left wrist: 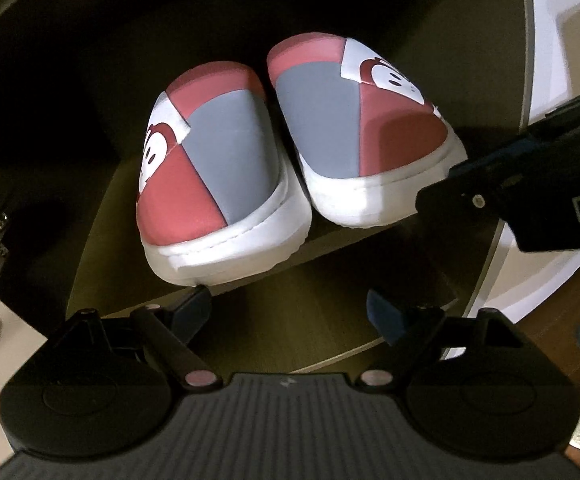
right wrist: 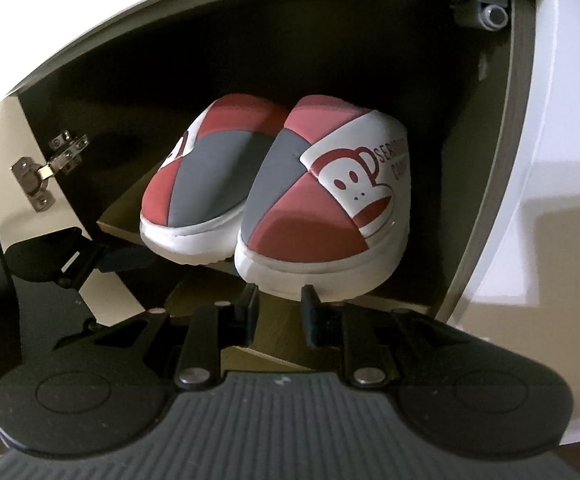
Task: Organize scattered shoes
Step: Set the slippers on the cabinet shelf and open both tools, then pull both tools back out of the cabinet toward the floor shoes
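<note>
Two red, grey and white cloth slippers with a monkey-face print sit side by side, touching, on the olive wooden shelf (left wrist: pixel 101 240) inside the white cabinet (right wrist: pixel 550 160): the left slipper (left wrist: pixel 213 184) and the right slipper (right wrist: pixel 322 208). Their toes overhang the shelf's front edge. The left gripper (left wrist: pixel 290 304) hangs spread wide, empty, just before the shelf. The right gripper (right wrist: pixel 279 300) is narrowly parted, holding nothing, under the right slipper's toe.
</note>
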`<action>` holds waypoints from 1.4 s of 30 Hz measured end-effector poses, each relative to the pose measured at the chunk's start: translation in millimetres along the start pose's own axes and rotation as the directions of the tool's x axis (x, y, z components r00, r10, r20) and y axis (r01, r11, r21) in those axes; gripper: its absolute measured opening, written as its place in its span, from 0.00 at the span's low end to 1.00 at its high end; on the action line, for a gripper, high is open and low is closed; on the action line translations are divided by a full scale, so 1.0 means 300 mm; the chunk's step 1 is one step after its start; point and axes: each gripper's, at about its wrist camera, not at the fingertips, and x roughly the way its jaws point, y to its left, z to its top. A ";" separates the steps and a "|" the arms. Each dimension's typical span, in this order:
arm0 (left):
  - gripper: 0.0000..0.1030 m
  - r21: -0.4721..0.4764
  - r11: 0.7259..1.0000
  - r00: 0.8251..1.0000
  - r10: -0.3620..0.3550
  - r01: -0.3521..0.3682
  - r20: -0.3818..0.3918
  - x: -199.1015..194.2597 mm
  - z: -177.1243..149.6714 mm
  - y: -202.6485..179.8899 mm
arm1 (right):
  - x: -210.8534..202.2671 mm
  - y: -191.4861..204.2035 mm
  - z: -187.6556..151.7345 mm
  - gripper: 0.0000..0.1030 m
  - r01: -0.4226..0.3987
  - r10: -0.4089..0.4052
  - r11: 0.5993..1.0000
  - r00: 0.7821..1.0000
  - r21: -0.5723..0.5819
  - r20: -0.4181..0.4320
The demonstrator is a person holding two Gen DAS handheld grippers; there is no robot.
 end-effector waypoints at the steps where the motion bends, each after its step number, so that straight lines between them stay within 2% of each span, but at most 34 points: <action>1: 0.84 0.000 1.000 1.000 0.001 -0.001 0.000 0.000 -0.001 0.000 | 0.007 0.003 -0.001 0.17 0.001 -0.001 1.000 1.000 -0.003 0.002; 5: 0.84 -0.037 0.999 1.000 0.013 -0.014 -0.010 -0.029 -0.041 -0.009 | 0.037 0.032 -0.011 0.20 0.003 -0.003 1.000 1.000 -0.011 0.015; 9: 0.85 -0.102 0.993 0.996 0.051 -0.059 -0.073 -0.089 -0.111 -0.025 | 0.046 0.076 -0.048 0.26 0.021 -0.021 1.000 0.999 -0.016 0.033; 11: 0.85 -0.141 0.982 0.984 0.104 -0.125 -0.148 -0.133 -0.149 -0.036 | 0.024 0.097 -0.082 0.37 0.043 -0.043 0.999 0.999 -0.023 0.030; 12: 0.85 -0.159 0.974 0.974 0.130 -0.161 -0.185 -0.158 -0.165 -0.041 | 0.019 0.111 -0.095 0.38 0.059 -0.058 0.998 0.998 -0.027 0.029; 13: 0.85 -0.200 0.958 0.957 0.155 -0.206 -0.246 -0.213 -0.182 -0.043 | 0.004 0.129 -0.114 0.40 0.085 -0.085 0.996 0.996 -0.033 0.027; 15: 0.85 -0.240 0.942 0.941 0.160 -0.236 -0.298 -0.275 -0.186 -0.041 | -0.036 0.162 -0.140 0.46 0.132 -0.131 0.991 0.991 -0.034 0.027; 16: 0.85 -0.259 0.935 0.936 0.157 -0.244 -0.315 -0.312 -0.186 -0.040 | -0.089 0.182 -0.151 0.56 0.162 -0.162 0.987 0.986 -0.012 0.036; 17: 0.85 -0.290 0.925 0.937 0.148 -0.244 -0.316 -0.379 -0.183 -0.038 | -0.134 0.201 -0.159 0.65 0.186 -0.187 0.982 0.981 0.012 0.048; 18: 0.85 -0.333 0.916 0.945 0.122 -0.225 -0.304 -0.473 -0.178 -0.031 | -0.167 0.217 -0.162 0.67 0.200 -0.202 0.979 0.977 0.027 0.063; 19: 0.85 -0.341 0.914 0.946 0.116 -0.221 -0.302 -0.481 -0.169 -0.026 | -0.227 0.237 -0.167 0.67 0.222 -0.225 0.974 0.970 0.049 0.088; 21: 0.85 -0.385 0.901 0.953 0.090 -0.201 -0.288 -0.604 -0.139 -0.006 | -0.350 0.282 -0.177 0.69 0.263 -0.275 0.960 0.952 0.096 0.133; 22: 0.86 -0.402 0.897 0.958 0.074 -0.185 -0.277 -0.729 -0.129 0.001 | -0.419 0.311 -0.182 0.73 0.285 -0.301 0.951 0.942 0.121 0.148; 25: 0.86 -0.405 0.898 0.960 0.057 -0.169 -0.274 -0.917 -0.102 0.020 | -0.676 0.386 -0.209 0.84 0.329 -0.372 0.917 0.910 0.226 0.184; 29: 0.86 -0.382 0.912 0.974 0.069 -0.150 -0.218 -1.121 -0.084 0.040 | -0.881 0.433 -0.228 0.87 0.307 -0.371 0.911 0.901 0.277 0.223; 30: 0.86 -0.391 0.910 0.978 0.065 -0.139 -0.196 -1.186 -0.082 0.050 | -0.910 0.449 -0.226 0.87 0.309 -0.373 0.912 0.899 0.271 0.230; 32: 0.86 -0.407 0.904 0.983 0.061 -0.128 -0.173 -1.224 -0.039 0.087 | -0.979 0.487 -0.214 0.88 0.314 -0.377 0.914 0.890 0.255 0.256; 35: 0.86 -0.447 0.887 0.989 0.058 -0.114 -0.137 -1.317 -0.029 0.107 | -1.031 0.527 -0.195 0.93 0.308 -0.373 0.919 0.881 0.245 0.291; 39: 0.86 -0.475 0.870 0.988 0.069 -0.128 -0.139 -1.417 -0.030 0.098 | -1.061 0.565 -0.172 0.93 0.329 -0.382 0.918 0.882 0.219 0.276; 42: 0.86 -0.493 0.857 0.986 0.096 -0.150 -0.133 -1.509 -0.035 0.069 | -1.109 0.584 -0.184 0.93 0.304 -0.355 0.930 0.890 0.208 0.285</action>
